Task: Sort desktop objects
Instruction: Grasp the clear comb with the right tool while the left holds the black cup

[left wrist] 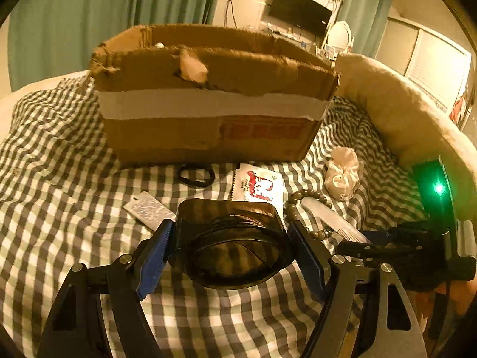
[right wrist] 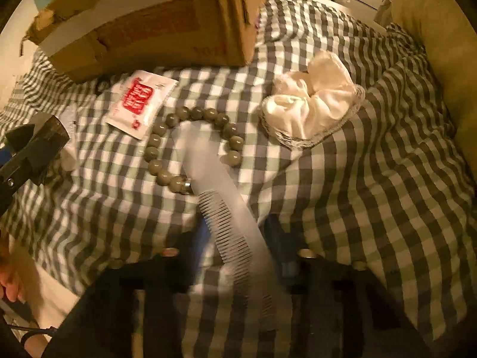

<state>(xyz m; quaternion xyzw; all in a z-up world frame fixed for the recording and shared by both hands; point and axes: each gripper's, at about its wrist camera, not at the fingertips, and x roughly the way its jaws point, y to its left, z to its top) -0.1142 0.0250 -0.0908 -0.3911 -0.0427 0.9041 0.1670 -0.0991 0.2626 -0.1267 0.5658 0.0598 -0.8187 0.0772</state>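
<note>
A bed under a grey-and-white checked sheet (left wrist: 74, 179) fills both views, with a cream cushion (left wrist: 396, 113) along its right edge. In the upper centre of the left wrist view a torn cardboard box (left wrist: 208, 119) banded with white tape stands on the sheet; the right wrist view shows it at the upper left. At the lower centre of the left view, the left tool (left wrist: 229, 244) pinches a dark translucent container (left wrist: 229, 238) between its blue pads, coiled black bands lying inside it. At the bottom centre of the right view, the right tool (right wrist: 235, 256) is blurred, its fingers drawn in on either side of a pale comb (right wrist: 220, 197); I cannot tell whether the pads press it. The comb runs up across a bracelet of grey-green beads (right wrist: 155, 140) at the frame's centre. A cream satin scrunchie (right wrist: 313, 98) lies to the upper right of the bracelet, and a white sachet with red print (right wrist: 140, 101) to its upper left. In the left view a black hair tie (left wrist: 196, 176) rests just before the box, and a small white packet (left wrist: 149, 208) lies left of the container.
</note>
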